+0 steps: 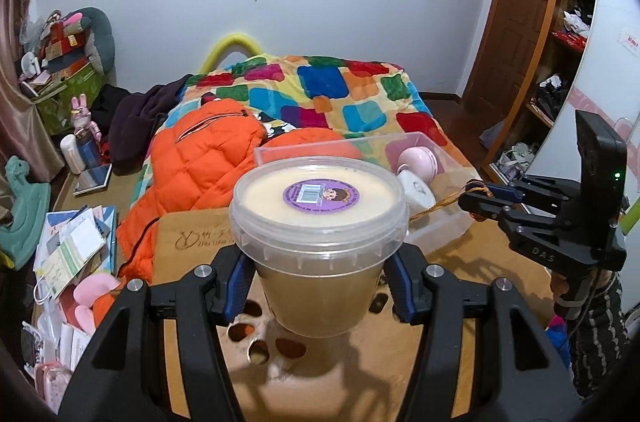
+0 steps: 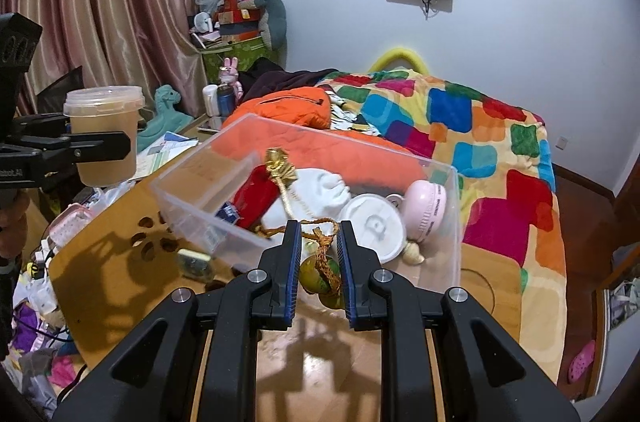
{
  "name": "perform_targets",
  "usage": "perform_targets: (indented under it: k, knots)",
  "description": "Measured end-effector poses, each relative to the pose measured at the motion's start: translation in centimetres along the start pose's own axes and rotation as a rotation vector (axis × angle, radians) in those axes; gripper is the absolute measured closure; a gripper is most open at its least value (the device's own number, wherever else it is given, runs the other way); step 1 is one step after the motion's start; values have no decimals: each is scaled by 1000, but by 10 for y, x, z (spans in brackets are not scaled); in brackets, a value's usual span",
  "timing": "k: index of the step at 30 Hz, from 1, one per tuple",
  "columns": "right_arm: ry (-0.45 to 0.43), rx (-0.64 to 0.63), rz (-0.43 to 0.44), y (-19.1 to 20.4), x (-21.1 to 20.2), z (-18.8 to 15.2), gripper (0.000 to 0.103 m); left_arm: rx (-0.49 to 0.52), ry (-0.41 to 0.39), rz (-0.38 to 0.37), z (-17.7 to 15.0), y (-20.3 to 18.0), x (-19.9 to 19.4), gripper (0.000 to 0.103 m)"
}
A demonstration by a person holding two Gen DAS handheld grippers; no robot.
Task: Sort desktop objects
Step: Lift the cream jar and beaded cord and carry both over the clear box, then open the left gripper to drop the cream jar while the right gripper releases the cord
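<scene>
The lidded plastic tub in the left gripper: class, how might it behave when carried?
The tub looks nearly full of beige contents, so probably heavy for its size. Its smooth tapered wall may slip down between the left gripper pads. The lid appears seated, so spilling seems unlikely.

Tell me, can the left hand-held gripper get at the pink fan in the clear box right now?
Probably not: the left hand-held gripper is clamped on the lidded tub, so its jaws are full. The pink fan lies uncovered in the clear box.
</scene>
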State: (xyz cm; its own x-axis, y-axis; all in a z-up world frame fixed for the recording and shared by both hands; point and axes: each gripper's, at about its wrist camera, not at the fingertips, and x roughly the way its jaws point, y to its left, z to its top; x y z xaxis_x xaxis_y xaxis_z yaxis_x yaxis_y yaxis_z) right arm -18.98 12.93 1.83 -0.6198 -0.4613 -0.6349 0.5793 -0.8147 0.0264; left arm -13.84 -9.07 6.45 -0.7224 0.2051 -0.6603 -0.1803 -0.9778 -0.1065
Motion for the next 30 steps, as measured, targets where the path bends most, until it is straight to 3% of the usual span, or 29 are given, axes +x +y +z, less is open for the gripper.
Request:
perform_targets:
  k: [4, 11, 30]
  knots:
    - [9, 5, -10, -9, 9, 5, 87, -12, 7, -47, 7, -2, 12, 46]
    - [26, 27, -17, -24, 27, 10, 87, -10, 27, -61, 15, -8, 38, 46]
    - [36, 33, -9, -29, 47, 1, 87, 22, 109, -52, 3, -17, 95, 46]
